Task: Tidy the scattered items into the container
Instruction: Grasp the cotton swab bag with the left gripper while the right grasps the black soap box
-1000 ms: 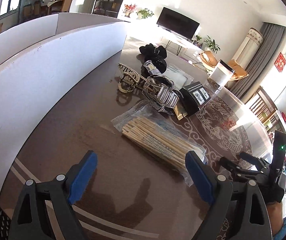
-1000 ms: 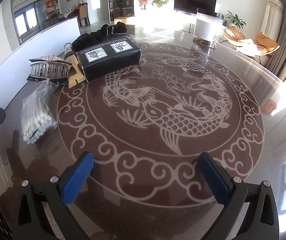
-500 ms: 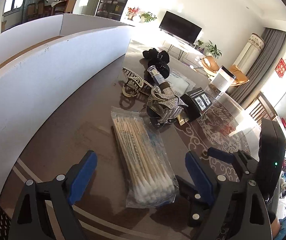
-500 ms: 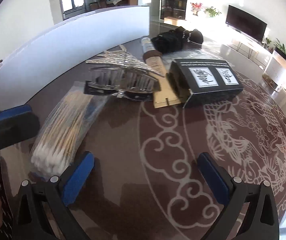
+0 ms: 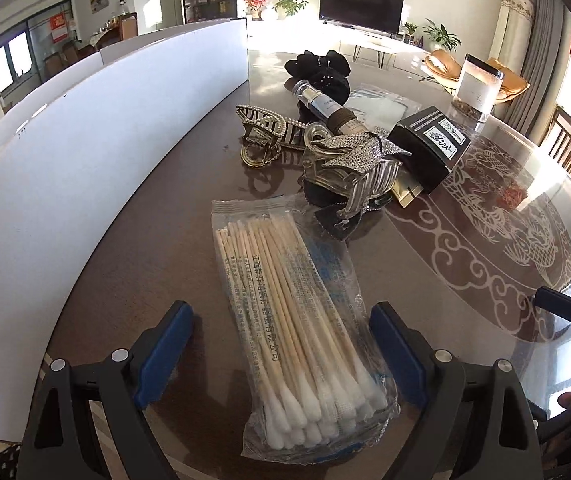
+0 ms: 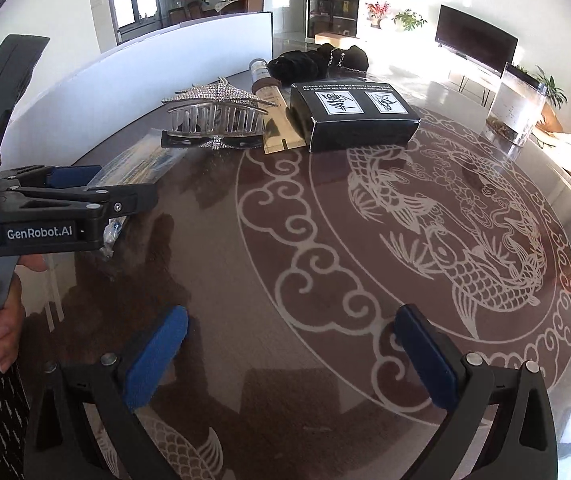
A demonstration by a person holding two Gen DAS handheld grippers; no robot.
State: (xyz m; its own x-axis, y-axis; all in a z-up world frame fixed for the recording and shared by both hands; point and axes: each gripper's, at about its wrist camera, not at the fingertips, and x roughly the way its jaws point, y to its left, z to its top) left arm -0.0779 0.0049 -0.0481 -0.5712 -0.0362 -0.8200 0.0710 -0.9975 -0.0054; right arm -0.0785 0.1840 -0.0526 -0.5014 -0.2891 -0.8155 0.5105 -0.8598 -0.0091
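Observation:
A clear bag of cotton swabs lies on the brown patterned table. Its swab-tip end sits between the blue pads of my left gripper, which is open and not pressing on it. Beyond the bag are a silver rhinestone hair claw, a pearl hair claw, a small bottle, a black scrunchie and a black box. The white container wall curves along the left. My right gripper hangs open over bare table, holding nothing.
A hand holds the left gripper at the left edge of the right wrist view. A clear jar stands at the table's far right. A flat plastic packet lies behind the bottle. Chairs stand past the table edge.
My left gripper has moved in over the swab bag, which now lies lengthwise between its open fingers. The right gripper has swung right, toward the table's middle.

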